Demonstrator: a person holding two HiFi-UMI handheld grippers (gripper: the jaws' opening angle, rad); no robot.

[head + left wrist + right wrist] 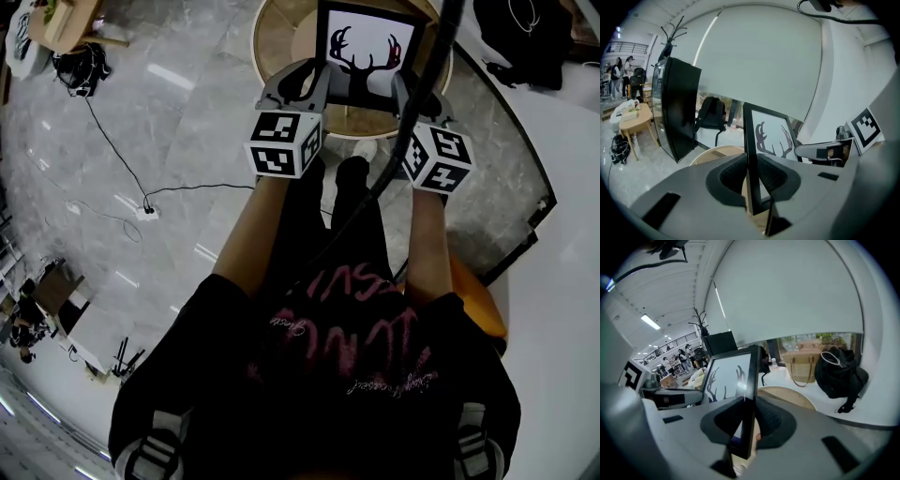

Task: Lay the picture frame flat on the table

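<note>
The left claw (752,176) and right claw (747,420) each clamp a side edge of the frame (366,56), apparently to keep it balanced. The frame stands upright over the desk (279,42), not yet flat.

At twelve o'clock the picture frame (366,47), printed with black antlers, shows over a round wooden table (279,37). The left gripper (302,80) meets its nine o'clock edge and the right gripper (405,89) its three o'clock edge.
</note>
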